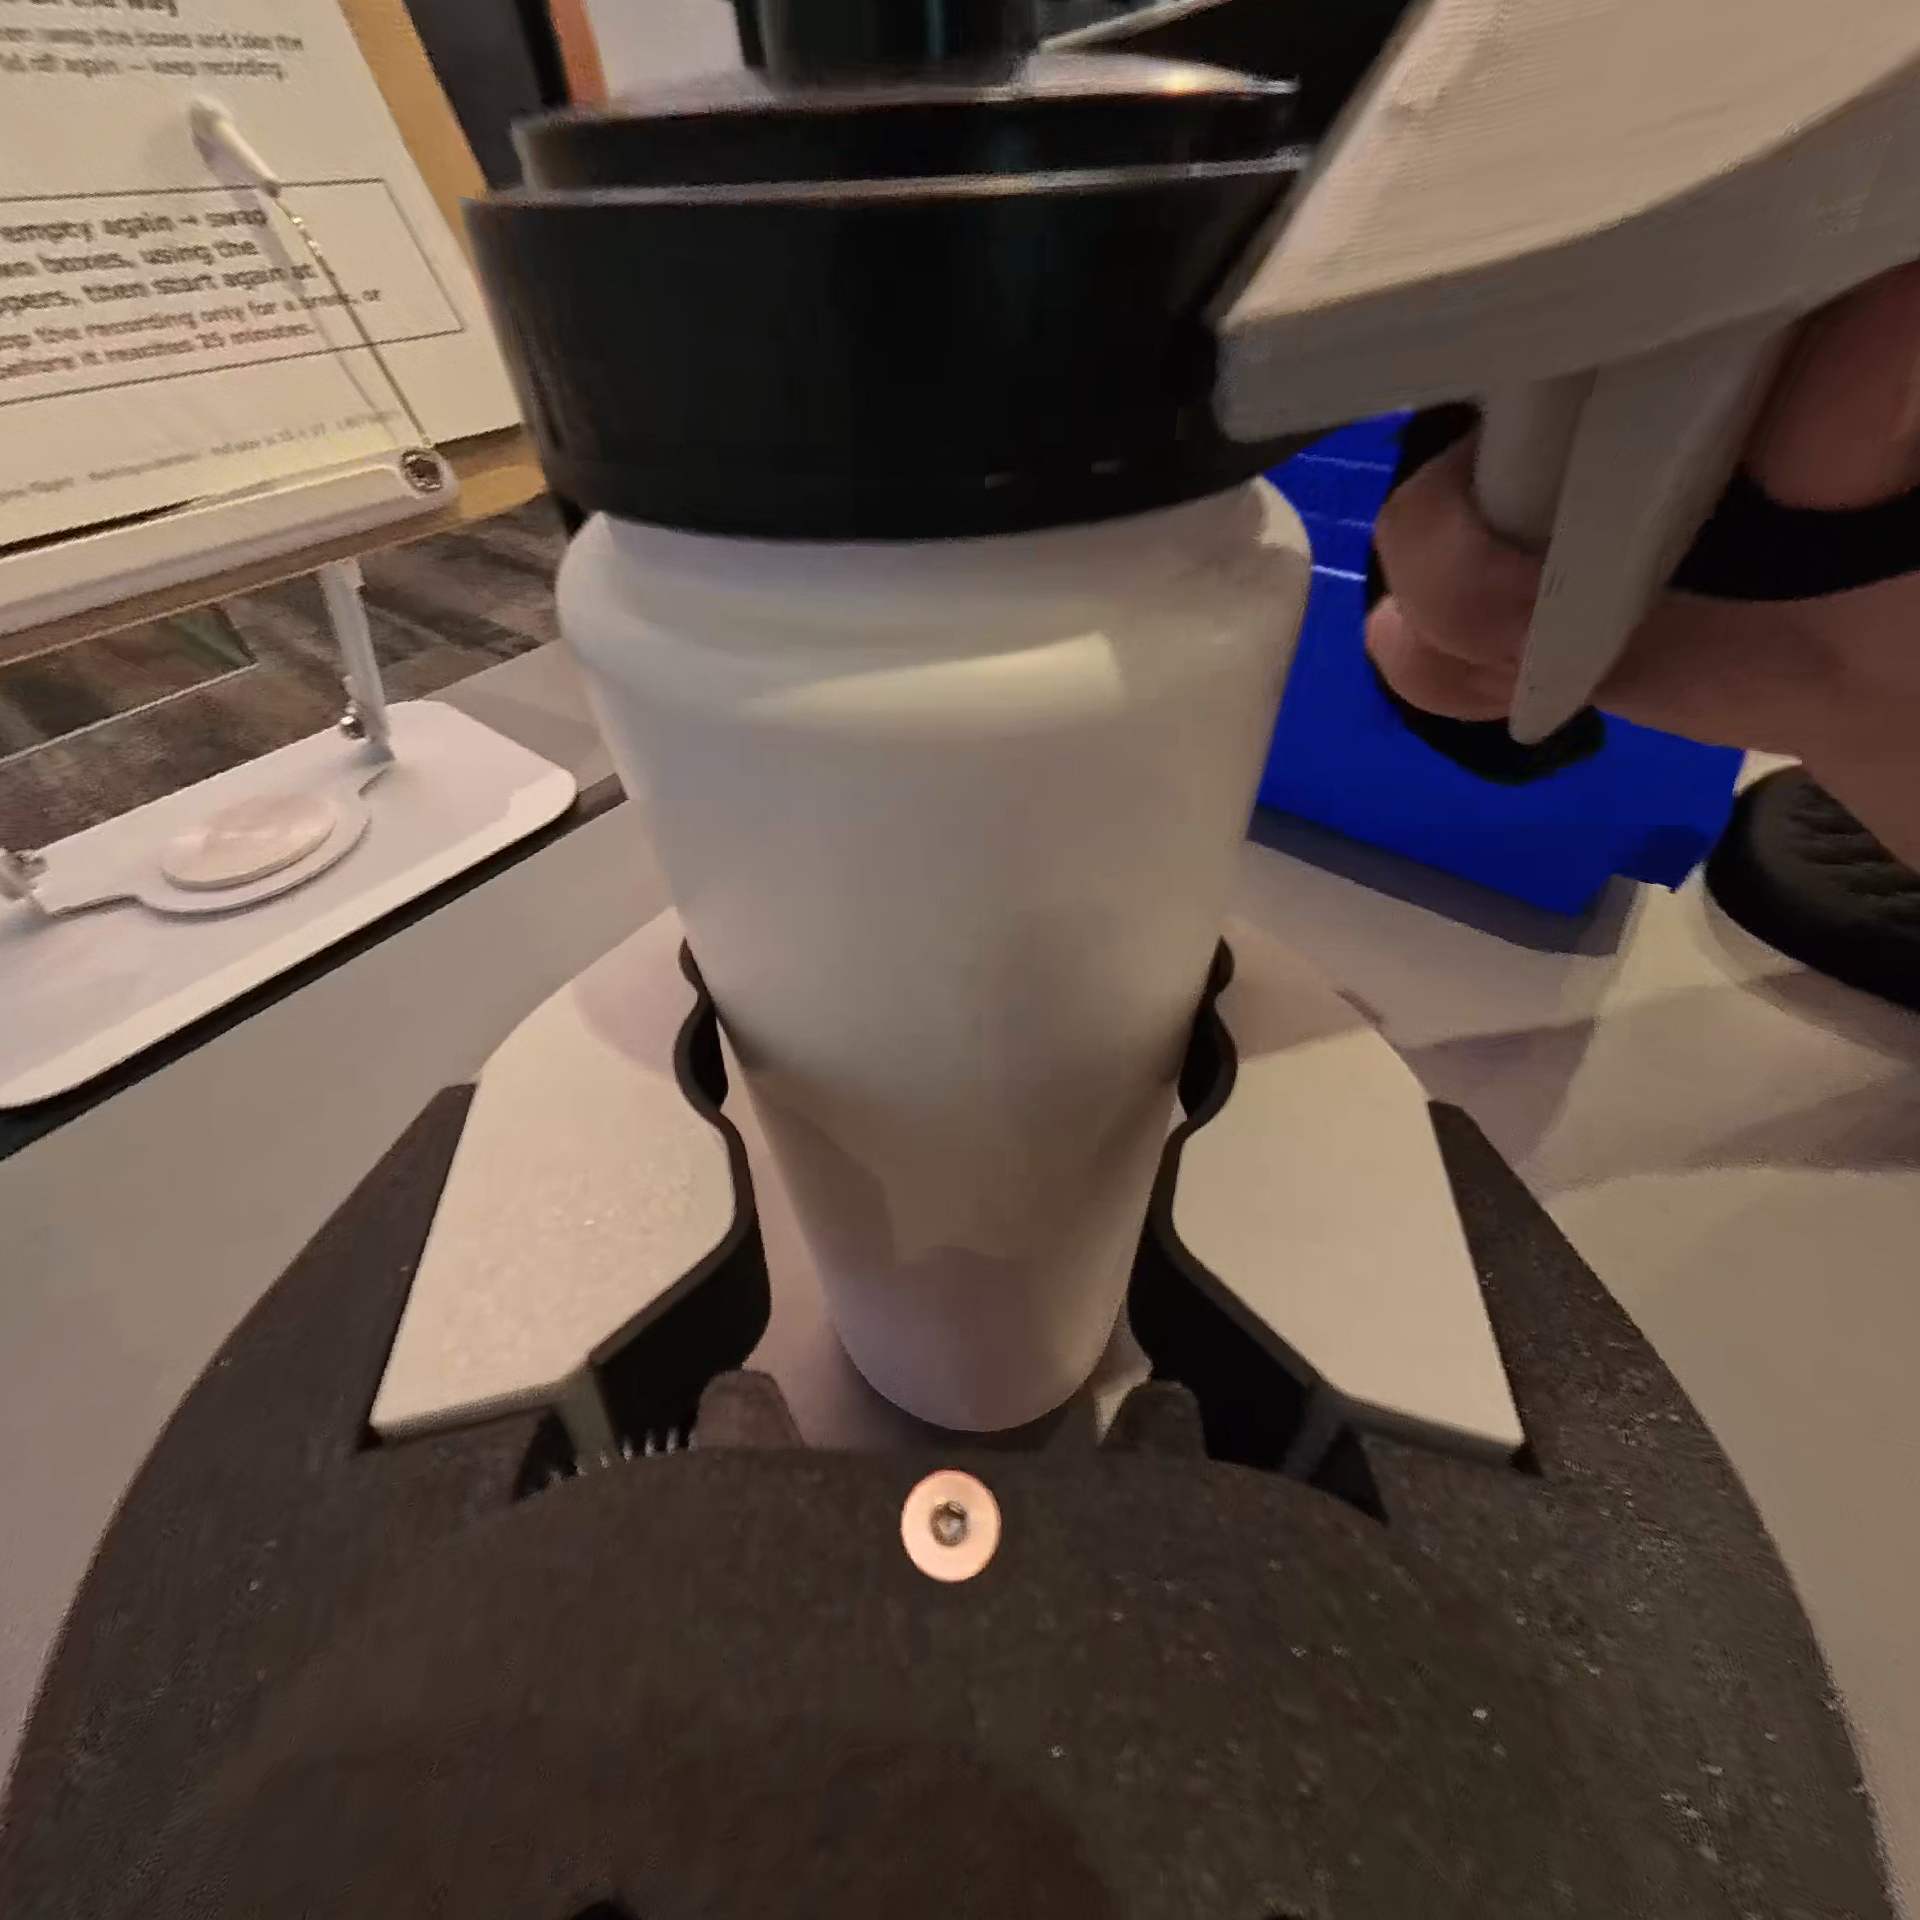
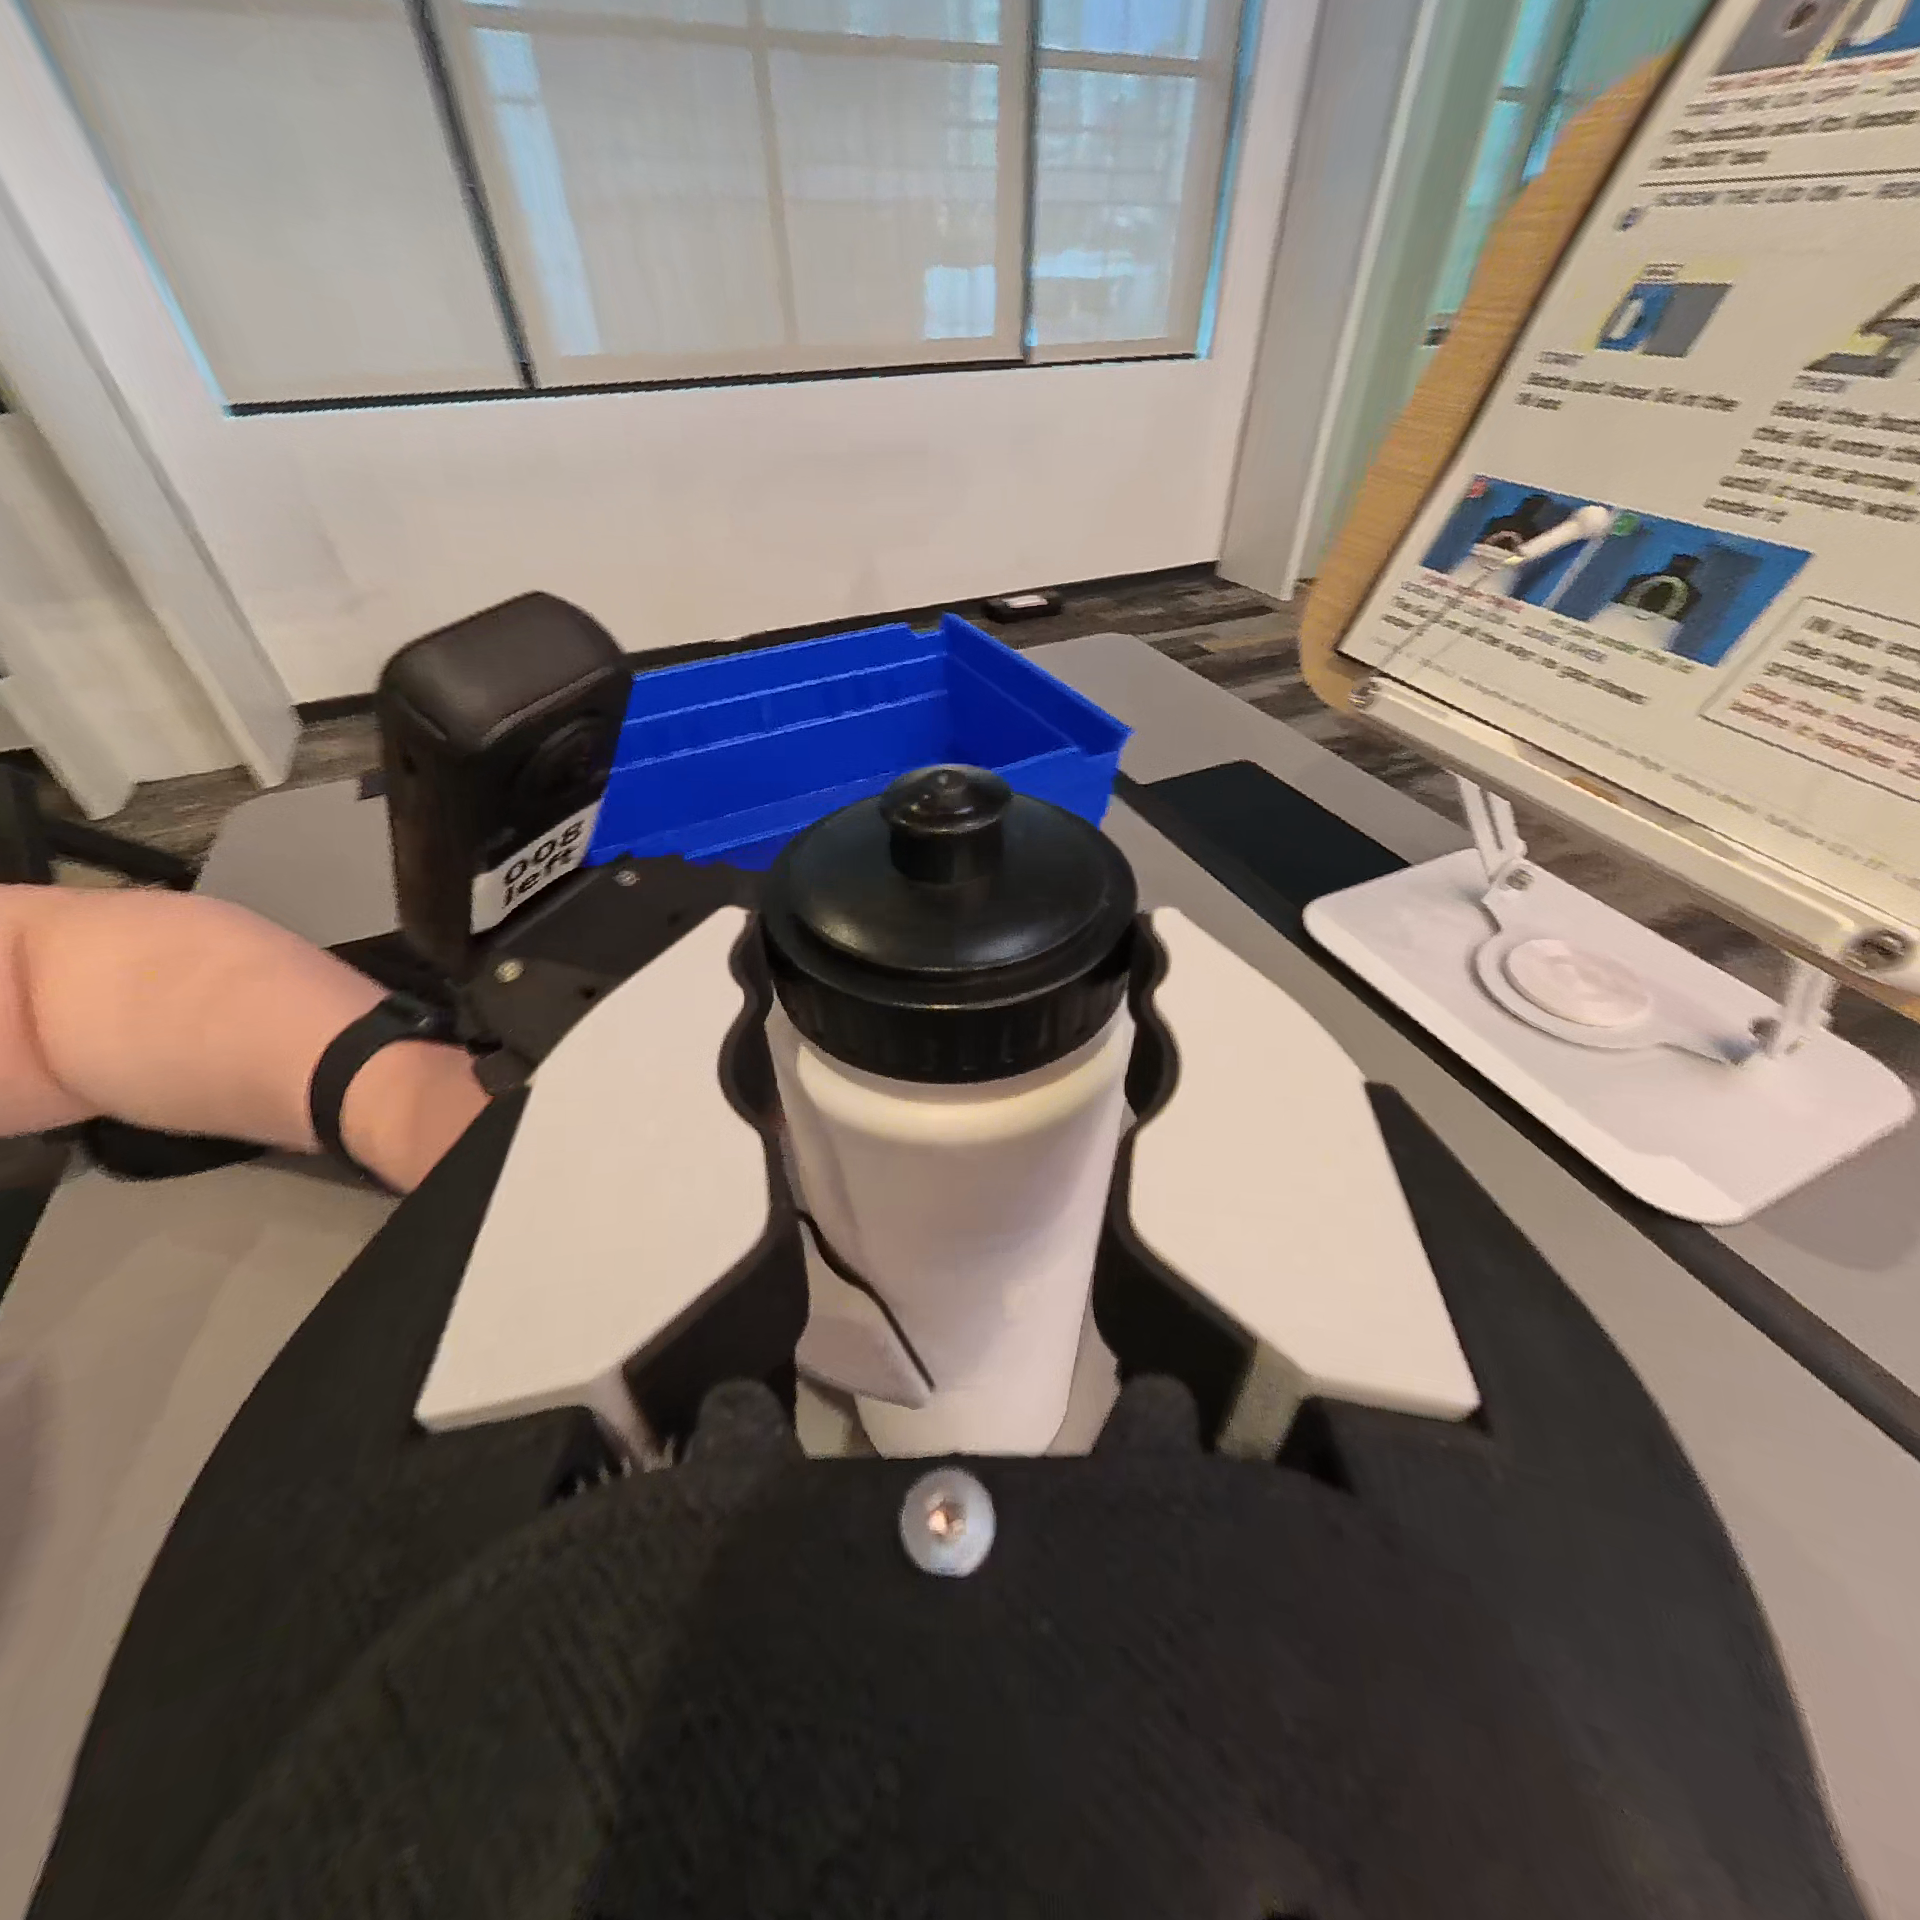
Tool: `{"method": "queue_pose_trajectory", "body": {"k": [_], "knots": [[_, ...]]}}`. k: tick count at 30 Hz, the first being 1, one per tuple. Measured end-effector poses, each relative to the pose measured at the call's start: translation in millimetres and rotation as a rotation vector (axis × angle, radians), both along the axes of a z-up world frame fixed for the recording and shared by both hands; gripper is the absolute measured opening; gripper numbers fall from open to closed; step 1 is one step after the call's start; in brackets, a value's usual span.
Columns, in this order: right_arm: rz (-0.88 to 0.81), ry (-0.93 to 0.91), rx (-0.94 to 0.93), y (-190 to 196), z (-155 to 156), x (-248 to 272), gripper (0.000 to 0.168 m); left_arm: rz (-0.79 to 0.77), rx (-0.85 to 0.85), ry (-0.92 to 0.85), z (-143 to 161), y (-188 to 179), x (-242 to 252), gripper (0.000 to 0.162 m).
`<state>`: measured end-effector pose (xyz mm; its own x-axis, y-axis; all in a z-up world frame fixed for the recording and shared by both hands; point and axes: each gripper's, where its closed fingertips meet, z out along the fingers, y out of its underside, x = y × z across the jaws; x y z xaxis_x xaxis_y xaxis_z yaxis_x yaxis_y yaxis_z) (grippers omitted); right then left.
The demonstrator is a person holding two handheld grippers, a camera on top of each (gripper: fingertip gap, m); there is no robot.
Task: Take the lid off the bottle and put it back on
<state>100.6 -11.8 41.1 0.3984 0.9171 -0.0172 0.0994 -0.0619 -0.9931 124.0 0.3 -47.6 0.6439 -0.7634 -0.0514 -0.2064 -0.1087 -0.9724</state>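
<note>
A white bottle [image 1: 935,831] with a black lid [image 1: 852,343] stands upright on the grey table. My left gripper [image 1: 951,1049] is shut on the bottle's lower body, one pad on each side. In the right wrist view the bottle [image 2: 956,1195] rises between my right gripper's fingers, and my right gripper [image 2: 948,987] is shut on the lid [image 2: 945,935], which sits on the bottle's neck. The right gripper also shows in the left wrist view [image 1: 1558,208], pressed against the lid's right side. The left gripper's body and camera [image 2: 499,769] show at the left, held by a hand.
A blue bin [image 2: 862,738] stands behind the bottle; it also shows in the left wrist view [image 1: 1455,810]. An instruction sheet on a white stand [image 2: 1662,468] with a flat base [image 2: 1662,1122] is at the right, and shows in the left wrist view [image 1: 208,260].
</note>
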Motion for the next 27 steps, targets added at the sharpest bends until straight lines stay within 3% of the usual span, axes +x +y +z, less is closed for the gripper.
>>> {"method": "queue_pose_trajectory", "body": {"k": [4,7,9,12,17,22,27], "knots": [[-0.194,0.043,0.024,5,1,0,0.068,0.075,-0.013,0.010,-1,5,-2,0.087],[-0.235,0.029,0.062,5,0,0,0.068,0.068,-0.018,0.018,-1,6,-2,0.087],[-0.161,-0.015,0.077,4,-1,-2,0.070,0.027,-0.024,0.014,-1,5,-2,0.087],[0.086,-0.059,0.050,-9,-1,-4,0.083,-0.051,-0.021,0.016,-1,-1,-1,0.087],[0.283,-0.018,-0.009,-20,3,8,0.081,-0.222,-0.027,0.006,-1,-19,9,0.087],[0.281,-0.054,0.024,-20,-1,8,0.068,-0.276,-0.024,0.004,-1,-24,14,0.087],[0.169,-0.038,0.020,-12,-1,3,0.068,-0.185,-0.022,0.022,-2,-15,7,0.087]]}}
